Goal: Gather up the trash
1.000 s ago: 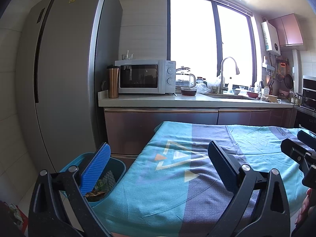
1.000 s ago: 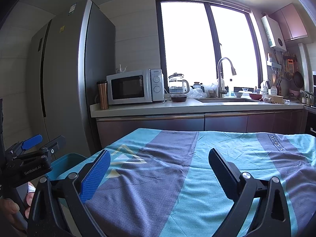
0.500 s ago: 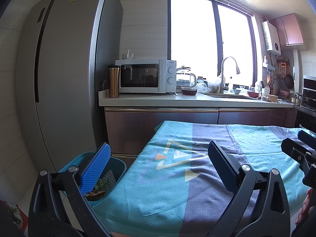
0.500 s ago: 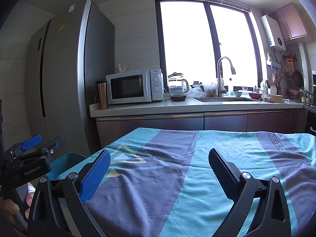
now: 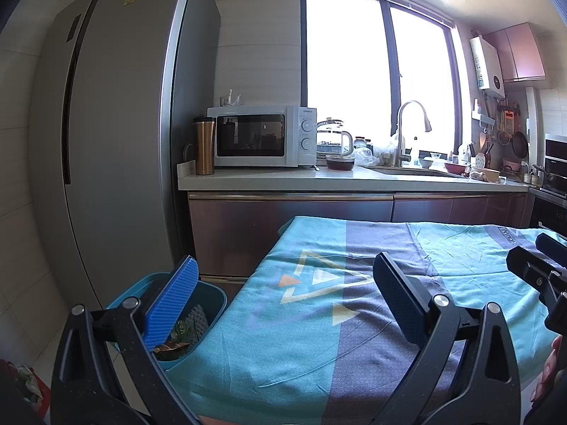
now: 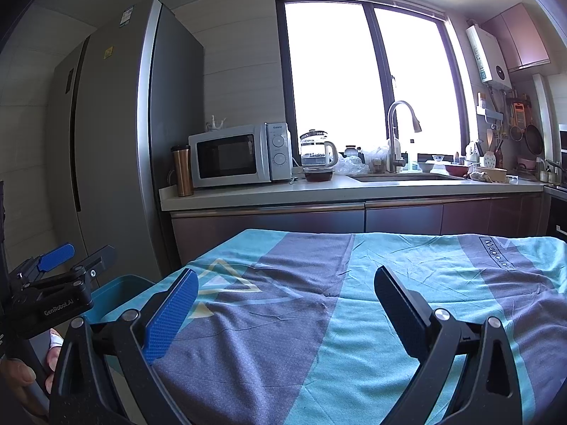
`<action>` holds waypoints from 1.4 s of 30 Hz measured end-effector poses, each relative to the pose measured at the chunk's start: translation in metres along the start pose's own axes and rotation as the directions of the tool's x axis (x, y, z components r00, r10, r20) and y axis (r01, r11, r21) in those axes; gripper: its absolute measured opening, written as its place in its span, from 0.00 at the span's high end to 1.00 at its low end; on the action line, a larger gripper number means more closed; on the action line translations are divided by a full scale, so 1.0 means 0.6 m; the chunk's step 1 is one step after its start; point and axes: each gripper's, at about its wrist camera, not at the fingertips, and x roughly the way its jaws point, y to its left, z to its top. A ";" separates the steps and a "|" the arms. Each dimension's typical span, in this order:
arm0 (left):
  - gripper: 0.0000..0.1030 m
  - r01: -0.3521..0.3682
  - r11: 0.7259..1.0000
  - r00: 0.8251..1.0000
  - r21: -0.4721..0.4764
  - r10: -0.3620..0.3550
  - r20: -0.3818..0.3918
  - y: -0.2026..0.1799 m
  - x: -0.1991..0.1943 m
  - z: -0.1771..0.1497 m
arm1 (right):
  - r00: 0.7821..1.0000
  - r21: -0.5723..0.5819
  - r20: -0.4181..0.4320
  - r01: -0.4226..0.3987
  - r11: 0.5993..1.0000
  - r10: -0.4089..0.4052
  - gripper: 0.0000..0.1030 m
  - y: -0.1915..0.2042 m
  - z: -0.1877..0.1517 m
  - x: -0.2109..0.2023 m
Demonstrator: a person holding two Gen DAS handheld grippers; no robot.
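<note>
My left tongs (image 5: pixel 283 301) and right tongs (image 6: pixel 285 304) gape wide, gripping nothing. Blue bin (image 5: pixel 212 294) holds wrappers (image 5: pixel 184 329), touching the counter (image 5: pixel 319 318) cloth's left edge; cloth bare.

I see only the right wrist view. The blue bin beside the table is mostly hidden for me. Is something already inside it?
Observer: Yes. The left wrist view shows crumpled wrappers, green and brown, in the blue bin.
Operator: Is it full?
Observer: No. They lie low, below the rim.
Operator: Is there anything on the floor?
Observer: A red crumpled item lies on the floor at the left edge; it is too blurred to identify.
</note>
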 end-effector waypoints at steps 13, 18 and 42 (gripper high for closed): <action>0.06 -0.011 1.000 1.000 0.013 0.010 0.016 -0.001 -0.006 -0.005 | 1.000 0.011 0.007 0.006 1.000 -0.006 0.07 -0.004 0.000 0.002; 0.06 -0.019 1.000 0.999 0.013 0.018 0.027 0.000 -0.009 -0.003 | 1.000 0.015 0.012 0.009 1.000 -0.009 0.07 -0.004 -0.001 0.001; 0.06 -0.022 1.000 0.999 0.022 0.021 0.042 0.001 -0.012 0.000 | 1.000 0.026 0.025 0.017 1.000 -0.017 0.07 -0.006 0.003 0.003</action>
